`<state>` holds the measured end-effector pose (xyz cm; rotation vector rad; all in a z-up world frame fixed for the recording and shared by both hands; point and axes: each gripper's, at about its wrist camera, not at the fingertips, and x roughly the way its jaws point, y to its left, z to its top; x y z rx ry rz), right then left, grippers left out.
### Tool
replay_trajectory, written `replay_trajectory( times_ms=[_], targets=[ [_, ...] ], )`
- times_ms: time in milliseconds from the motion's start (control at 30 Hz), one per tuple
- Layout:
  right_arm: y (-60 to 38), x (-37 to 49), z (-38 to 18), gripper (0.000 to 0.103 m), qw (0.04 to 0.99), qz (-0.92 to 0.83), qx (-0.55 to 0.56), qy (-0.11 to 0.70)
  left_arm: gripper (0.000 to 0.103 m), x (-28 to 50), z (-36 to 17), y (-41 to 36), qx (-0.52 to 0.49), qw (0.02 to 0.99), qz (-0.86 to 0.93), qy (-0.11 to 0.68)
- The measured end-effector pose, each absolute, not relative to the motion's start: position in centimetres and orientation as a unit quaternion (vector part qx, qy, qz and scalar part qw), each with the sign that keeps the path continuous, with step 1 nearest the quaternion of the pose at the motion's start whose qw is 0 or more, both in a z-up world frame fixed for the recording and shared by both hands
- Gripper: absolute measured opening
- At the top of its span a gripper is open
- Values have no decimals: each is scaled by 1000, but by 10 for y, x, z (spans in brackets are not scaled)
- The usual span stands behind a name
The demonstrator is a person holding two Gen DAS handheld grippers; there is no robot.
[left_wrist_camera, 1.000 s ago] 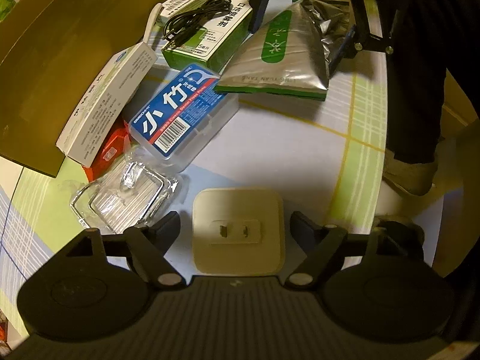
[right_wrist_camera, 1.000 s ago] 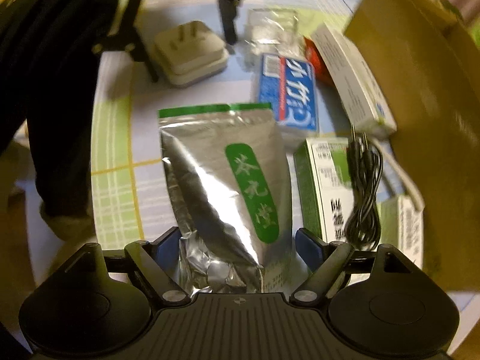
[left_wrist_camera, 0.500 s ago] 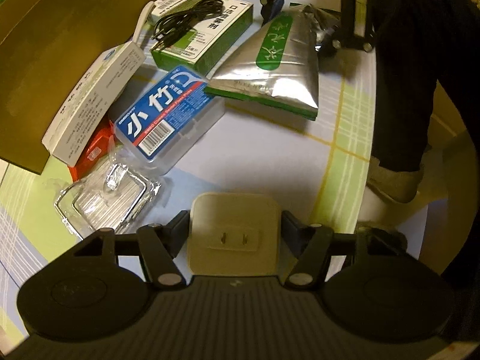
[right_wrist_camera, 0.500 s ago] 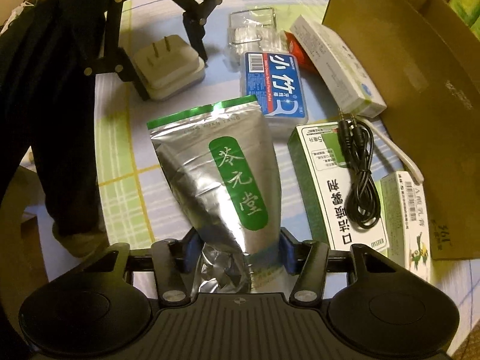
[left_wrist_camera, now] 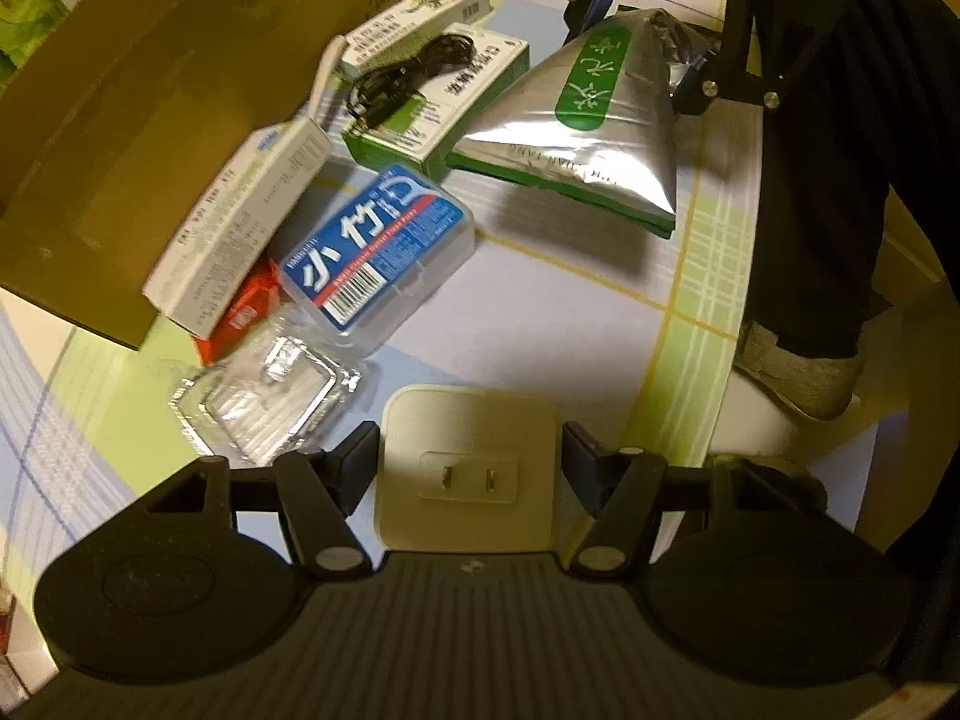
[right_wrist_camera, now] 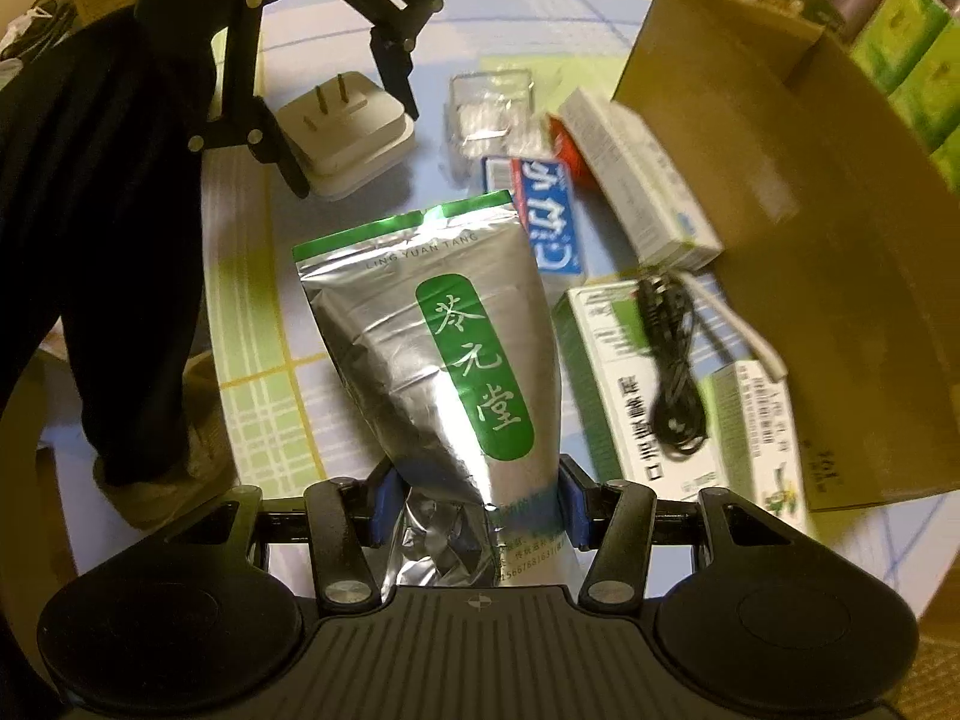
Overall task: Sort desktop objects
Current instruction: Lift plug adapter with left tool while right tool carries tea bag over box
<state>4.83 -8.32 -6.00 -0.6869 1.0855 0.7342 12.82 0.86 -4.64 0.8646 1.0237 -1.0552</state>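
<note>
The left hand-held gripper (left_wrist_camera: 471,459) clamps a cream square plug adapter (left_wrist_camera: 467,468); the right hand-held gripper (right_wrist_camera: 477,501) clamps a silver foil pouch with a green label (right_wrist_camera: 444,360), lifted off the counter (left_wrist_camera: 570,324).

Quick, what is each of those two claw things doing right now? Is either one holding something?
Left gripper: closed on the cream plug adapter.
Right gripper: closed on the bottom end of the silver tea pouch, which is lifted off the table.

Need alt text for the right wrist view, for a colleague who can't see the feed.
The right gripper has its jaws closed on the crumpled end of a silver foil pouch with a green label. Beyond it, the left gripper clamps a cream square plug adapter, while boxes and a black coiled cable lie beside a brown cardboard box.
</note>
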Motion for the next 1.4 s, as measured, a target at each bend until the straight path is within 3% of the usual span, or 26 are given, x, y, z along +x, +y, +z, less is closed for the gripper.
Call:
replay_trajectory(
  times_ms=[867, 1400],
  targets=[
    [-98, 71, 40, 49, 807, 255, -332, 418, 61, 148, 51, -11, 387, 720, -421, 393],
    [-146, 157, 88, 49, 873, 149, -271, 378, 61, 250, 113, -32, 256, 833, -340, 353]
  ],
)
